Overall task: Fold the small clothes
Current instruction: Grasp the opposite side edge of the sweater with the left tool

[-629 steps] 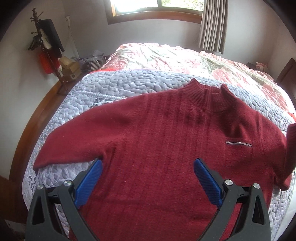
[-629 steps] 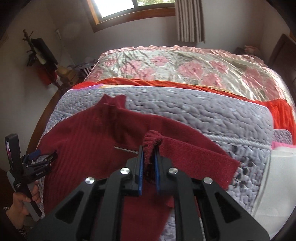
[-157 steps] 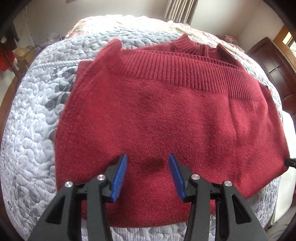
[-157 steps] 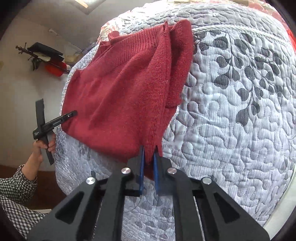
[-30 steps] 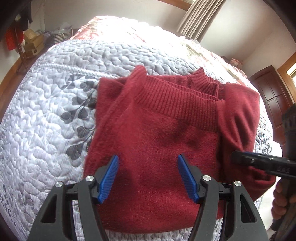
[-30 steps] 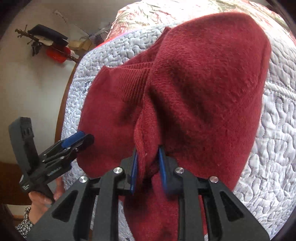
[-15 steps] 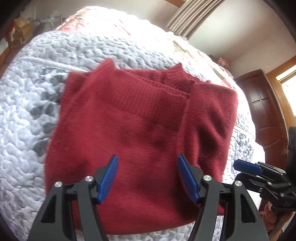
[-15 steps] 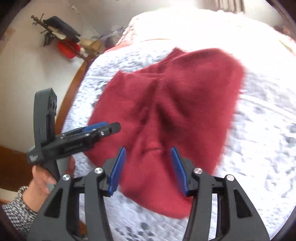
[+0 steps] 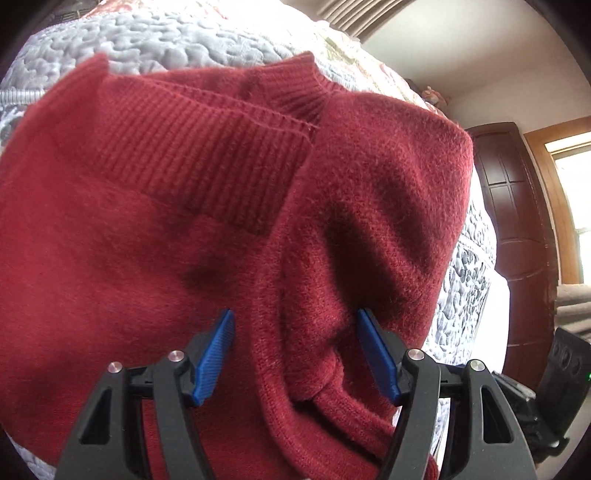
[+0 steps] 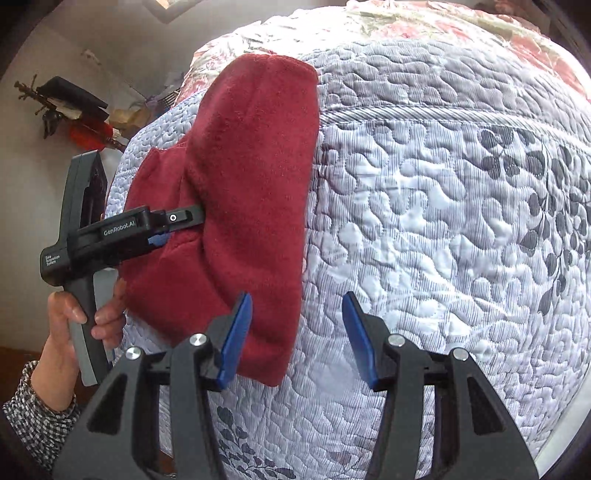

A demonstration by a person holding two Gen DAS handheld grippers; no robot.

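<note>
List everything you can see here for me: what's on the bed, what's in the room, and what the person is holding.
Sweater: one, dark red, folded, lying on the quilt.
Quilt: one, pale grey with a leaf pattern, covering the near part of the bed.
Floral bedspread: one, pink and cream, beyond the quilt.
Coat stand: one, dark, hung with black and red items, by the wall.
Wooden door: one, dark brown, past the bed.
Curtain: one, beige, top of the left wrist view.
Checked sleeve: one, black and white.
Hand: one, gripping the left handle.
Left gripper: open, at the sweater's edge.
Right gripper: open, above the quilt.
</note>
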